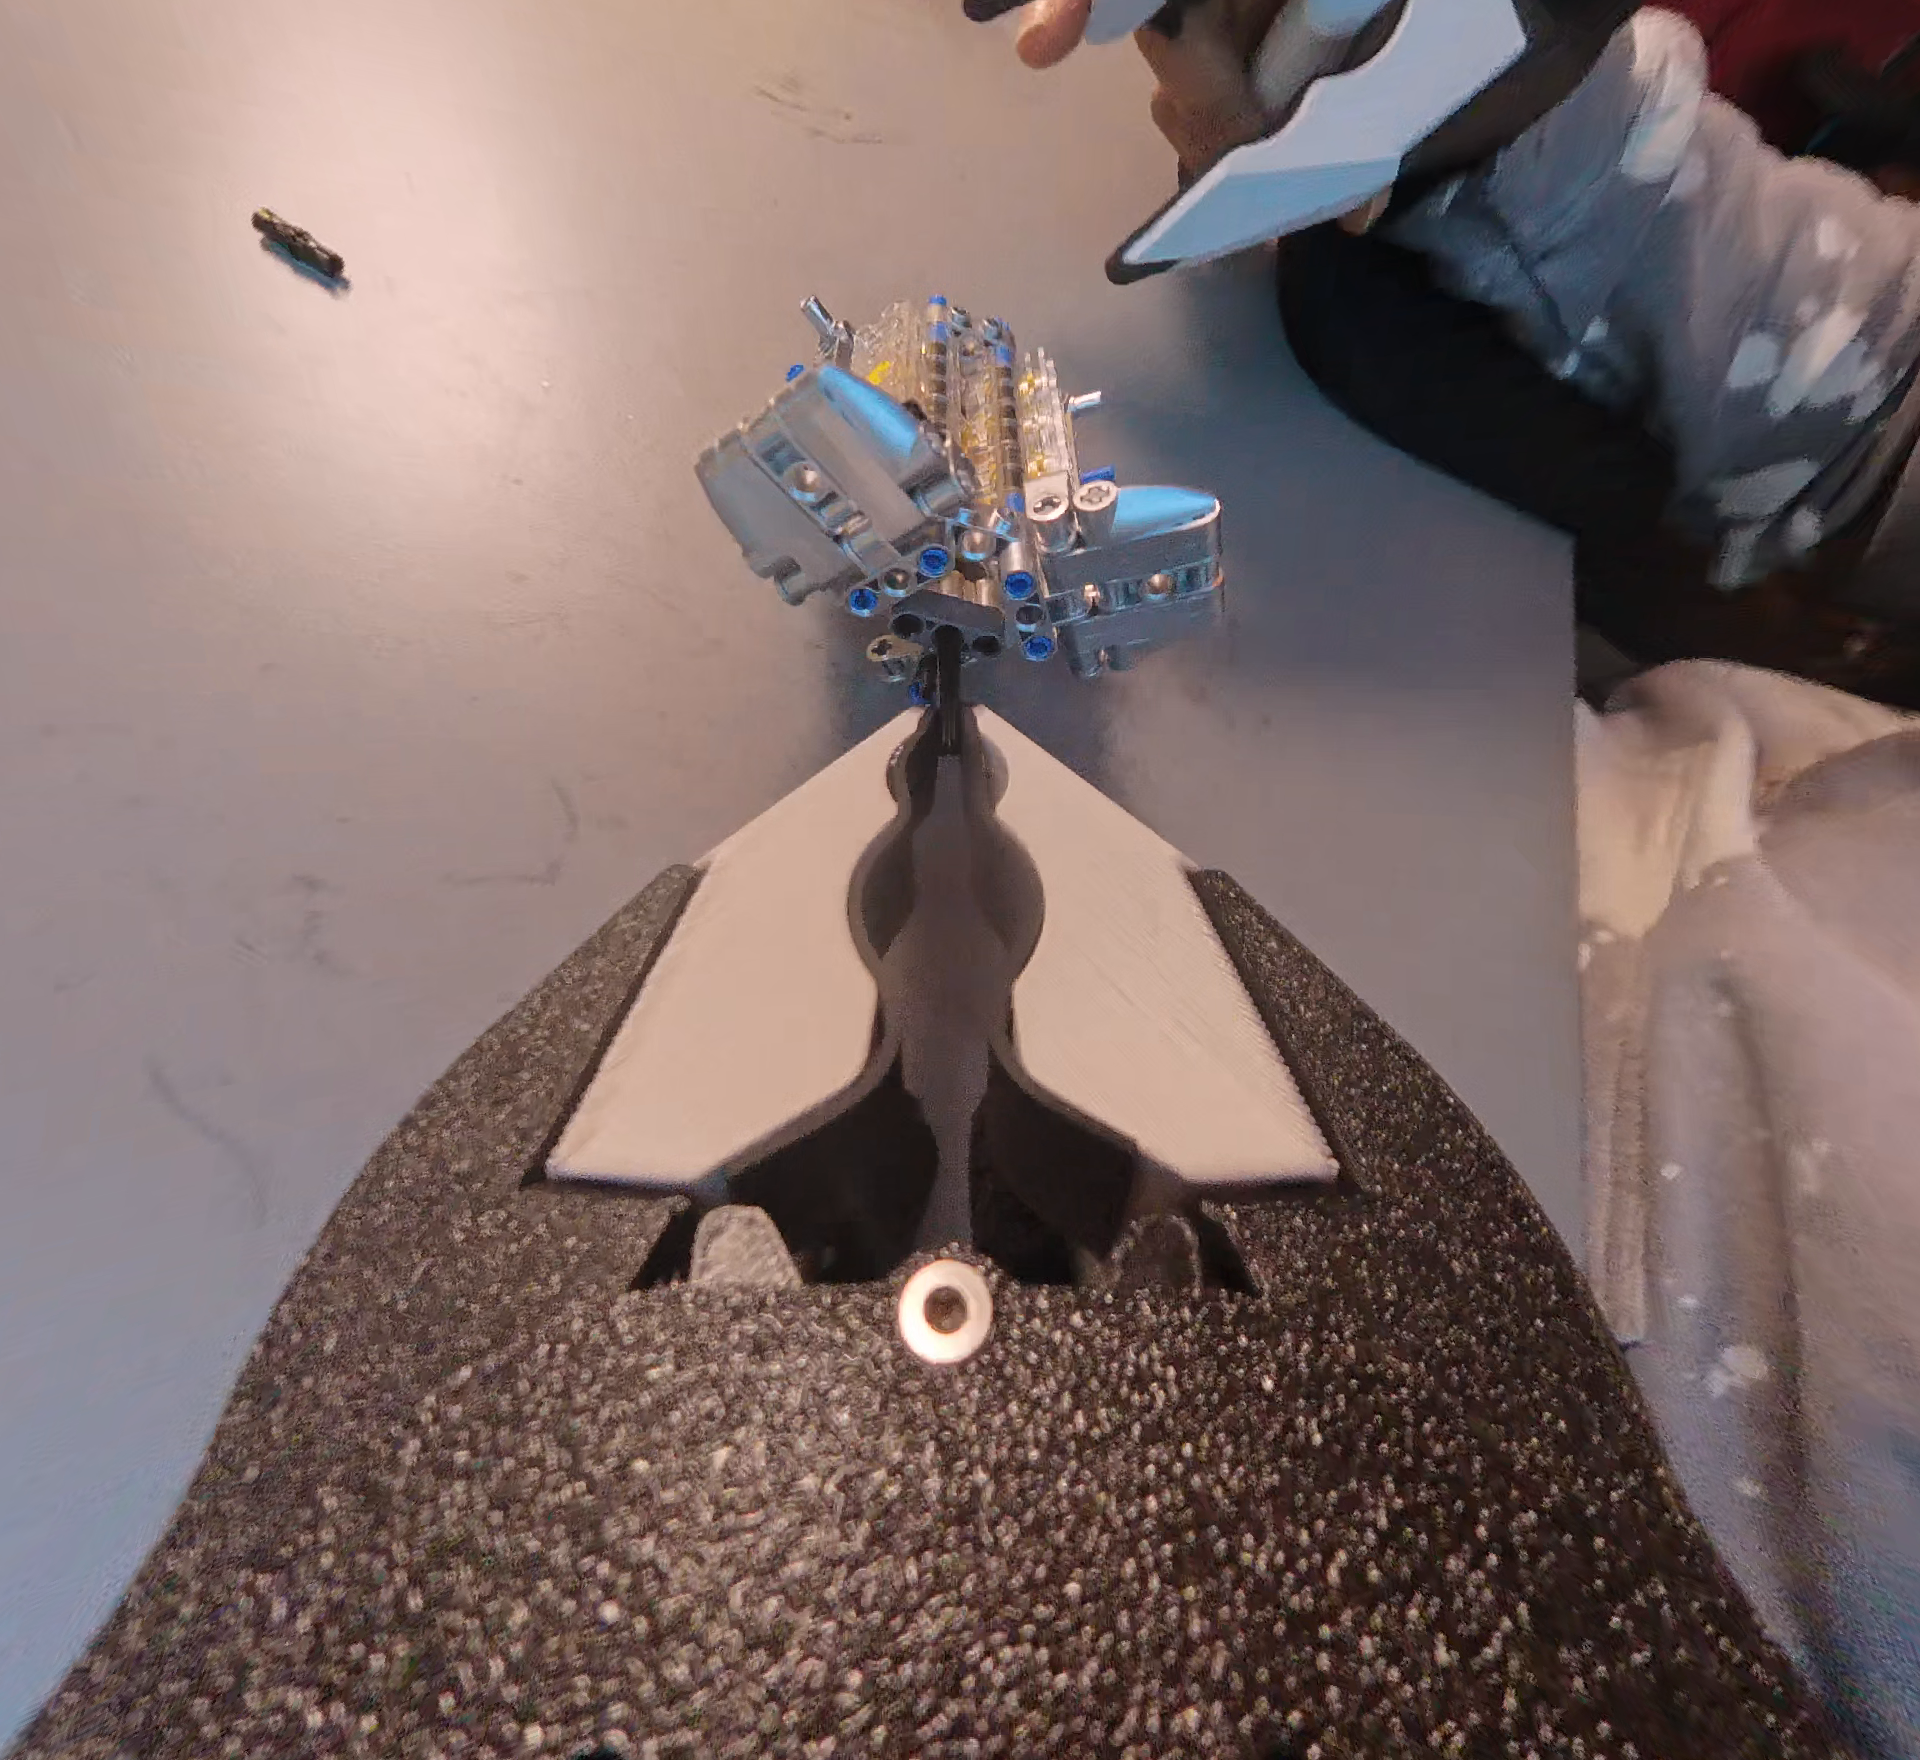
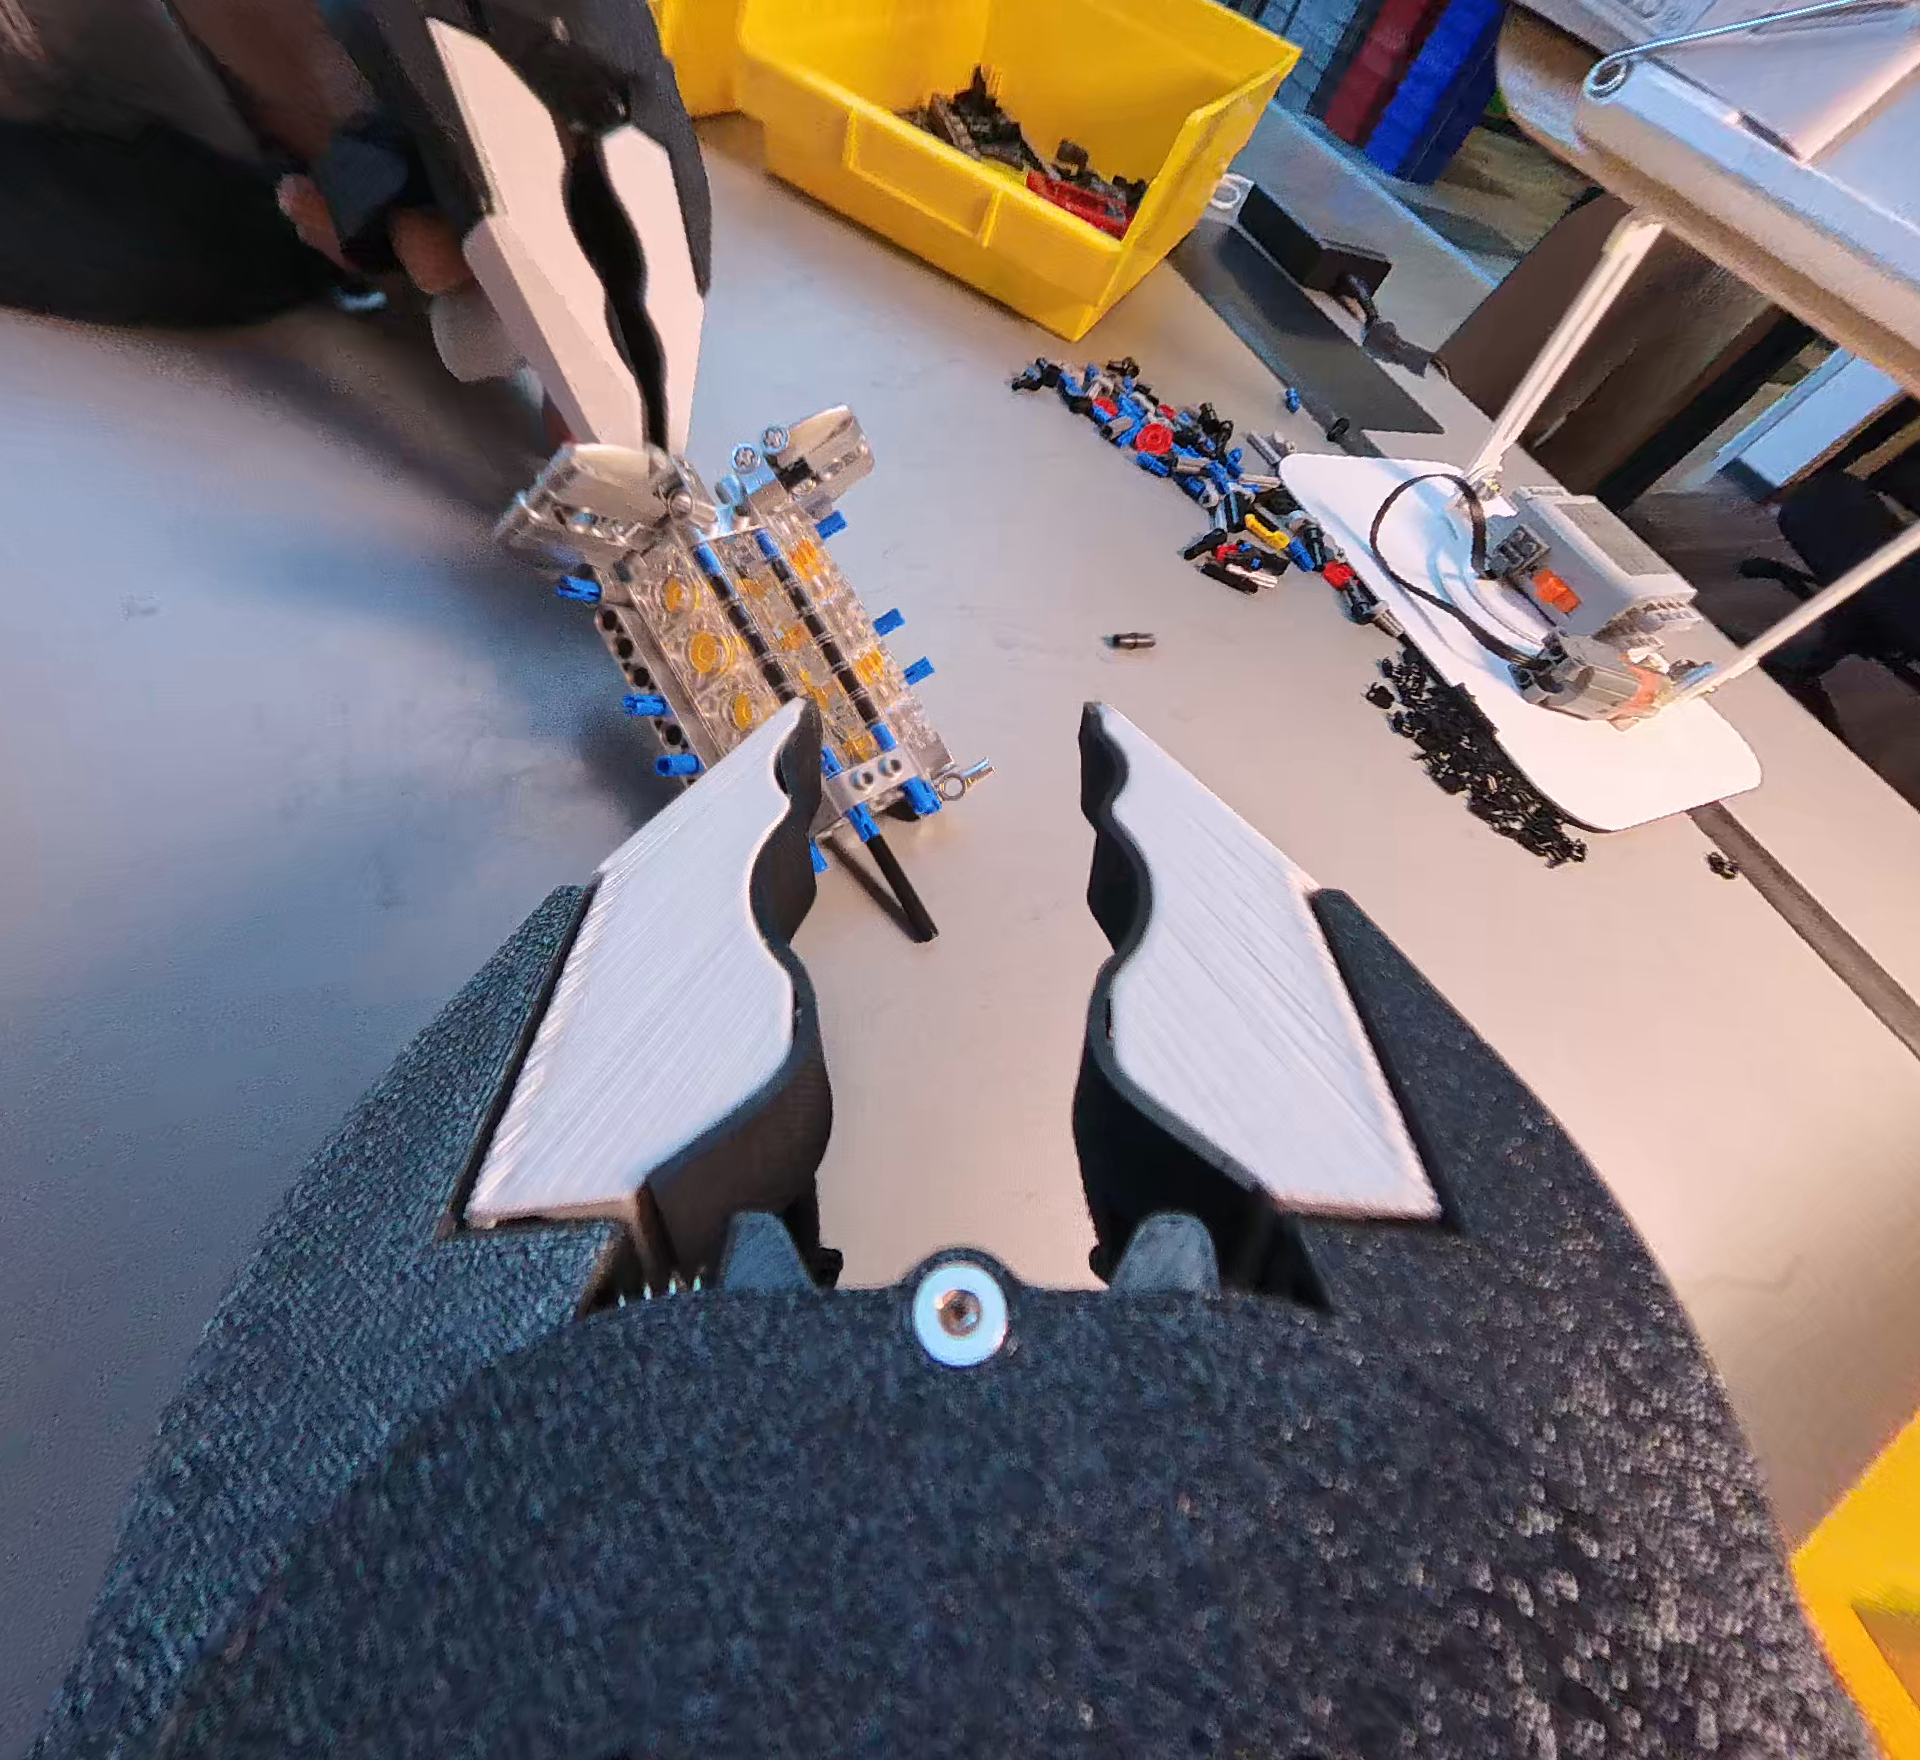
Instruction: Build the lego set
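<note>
Two handheld grippers over a grey table [image 2: 1039, 1035], one pinching a toy-brick model.

Left gripper [image 1: 948, 723], fingers clenched on a thin black axle [image 1: 949, 676] that sticks out of a silver, clear and blue-pinned brick engine model [image 1: 961, 505], near the table's edge. Right gripper [image 2: 940, 734] hovers just beside the model's other end, fingers spread apart, grasping nothing. Farther off lie a scatter of small loose bricks [image 2: 1195, 474], a yellow plastic bin [image 2: 987, 79] and a white lamp base [image 2: 1621, 775].

Bare table [image 2: 1039, 983] ahead; brick model [image 2: 769, 630] blocks left.
</note>
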`<state>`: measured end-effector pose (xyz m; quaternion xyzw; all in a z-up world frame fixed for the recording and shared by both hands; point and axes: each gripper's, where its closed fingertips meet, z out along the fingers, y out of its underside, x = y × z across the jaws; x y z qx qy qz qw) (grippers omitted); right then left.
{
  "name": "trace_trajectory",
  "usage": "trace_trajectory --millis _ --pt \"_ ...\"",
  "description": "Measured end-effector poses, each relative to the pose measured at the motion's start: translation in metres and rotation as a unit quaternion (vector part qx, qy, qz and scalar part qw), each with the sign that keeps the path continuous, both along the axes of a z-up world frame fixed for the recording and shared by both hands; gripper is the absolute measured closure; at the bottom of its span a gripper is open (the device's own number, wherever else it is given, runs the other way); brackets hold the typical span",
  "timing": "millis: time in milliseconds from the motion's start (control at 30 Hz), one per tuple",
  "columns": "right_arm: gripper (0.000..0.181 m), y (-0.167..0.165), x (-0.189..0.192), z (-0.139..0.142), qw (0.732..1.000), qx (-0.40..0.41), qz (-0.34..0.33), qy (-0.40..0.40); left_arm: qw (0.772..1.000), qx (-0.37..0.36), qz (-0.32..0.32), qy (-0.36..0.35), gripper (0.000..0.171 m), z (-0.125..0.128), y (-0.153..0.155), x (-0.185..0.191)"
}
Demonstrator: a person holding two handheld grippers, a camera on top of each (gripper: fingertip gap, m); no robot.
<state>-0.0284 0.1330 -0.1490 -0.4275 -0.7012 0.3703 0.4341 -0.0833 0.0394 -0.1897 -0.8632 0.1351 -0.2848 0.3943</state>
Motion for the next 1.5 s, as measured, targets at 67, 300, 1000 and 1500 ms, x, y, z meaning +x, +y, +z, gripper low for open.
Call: trace_trajectory --millis 67,300,1000,1500 --pt "0.131 0.001 0.002 0.004 1.0 -0.017 0.003 0.005 0.999 -0.017 0.018 -0.043 0.171 0.002 0.004 -0.003" --pt "0.124 -0.009 0.005 -0.005 0.999 -0.007 0.026 -0.019 0.974 -0.027 0.071 -0.213 0.17 0.024 0.017 -0.004" --pt "0.121 -0.033 -0.021 -0.051 0.988 0.094 0.03 -0.119 0.988 0.097 0.107 -0.052 0.149 0.034 0.024 -0.039" --pt "0.109 -0.032 -0.053 -0.032 0.991 0.054 0.068 -0.098 0.95 0.23 0.194 0.081 0.105 0.057 0.064 -0.076"
